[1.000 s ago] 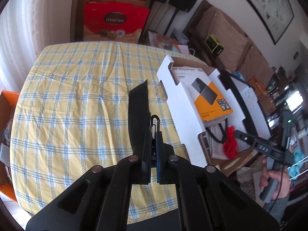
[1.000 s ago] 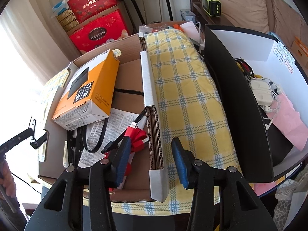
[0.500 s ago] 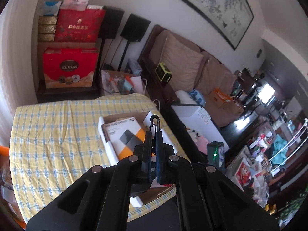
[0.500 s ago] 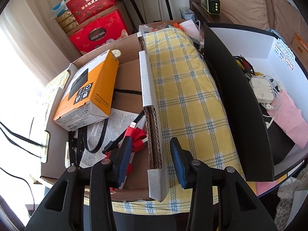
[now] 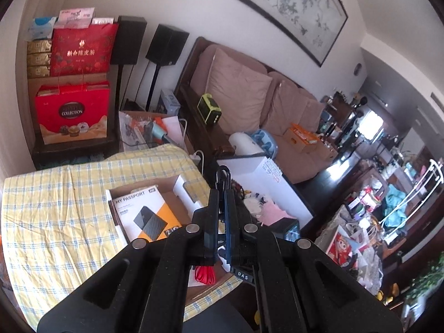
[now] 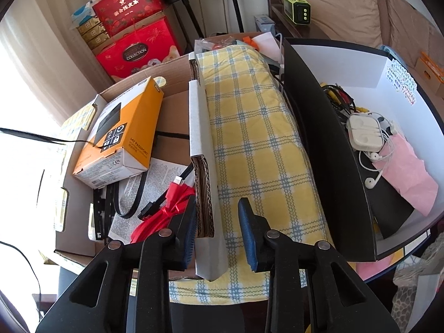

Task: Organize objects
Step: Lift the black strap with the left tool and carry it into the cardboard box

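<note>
A brown sofa point(image 5: 249, 97) with cushions stands under a framed painting point(image 5: 288, 8), and a green radio point(image 5: 209, 109) sits on its wooden arm. Two black speakers point(image 5: 166, 45) on stands rise beside stacked red gift boxes point(image 5: 73, 112). The table wears a yellow checked cloth point(image 6: 249, 138).

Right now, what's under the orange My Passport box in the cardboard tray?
Under the orange My Passport box: a printed paper sheet and a looped black cable stick out. The box hides the rest of both and anything else beneath.
</note>
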Demonstrator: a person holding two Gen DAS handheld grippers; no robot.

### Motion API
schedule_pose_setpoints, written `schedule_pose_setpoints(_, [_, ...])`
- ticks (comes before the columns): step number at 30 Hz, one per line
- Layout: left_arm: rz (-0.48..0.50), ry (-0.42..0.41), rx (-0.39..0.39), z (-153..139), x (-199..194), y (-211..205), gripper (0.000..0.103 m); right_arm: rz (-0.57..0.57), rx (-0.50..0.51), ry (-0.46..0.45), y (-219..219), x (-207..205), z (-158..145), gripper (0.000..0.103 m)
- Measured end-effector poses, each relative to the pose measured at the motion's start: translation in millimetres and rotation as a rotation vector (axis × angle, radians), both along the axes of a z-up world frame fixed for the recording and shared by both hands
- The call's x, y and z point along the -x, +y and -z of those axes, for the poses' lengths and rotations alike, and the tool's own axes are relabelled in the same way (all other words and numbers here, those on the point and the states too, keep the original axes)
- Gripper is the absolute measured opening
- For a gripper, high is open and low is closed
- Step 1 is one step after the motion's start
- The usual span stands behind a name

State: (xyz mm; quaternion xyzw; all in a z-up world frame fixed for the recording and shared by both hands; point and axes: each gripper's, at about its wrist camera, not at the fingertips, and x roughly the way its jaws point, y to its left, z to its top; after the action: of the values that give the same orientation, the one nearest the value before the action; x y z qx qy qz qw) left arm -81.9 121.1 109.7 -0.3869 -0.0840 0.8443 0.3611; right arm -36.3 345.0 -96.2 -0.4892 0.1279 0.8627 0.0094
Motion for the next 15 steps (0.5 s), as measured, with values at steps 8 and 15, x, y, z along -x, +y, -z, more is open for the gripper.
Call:
schedule_pose_setpoints(8, [0.043, -0.115, 0.164, 89, 2, 24, 0.003, -0.001, 0.001, -0.006, -1, 0, 2, 0.028])
schedule_pose_setpoints(15, [0.066, -0.163, 0.294, 140, 1, 31, 0.003, 0.002, 0.005, -0.010, 0, 0, 4, 0.029])
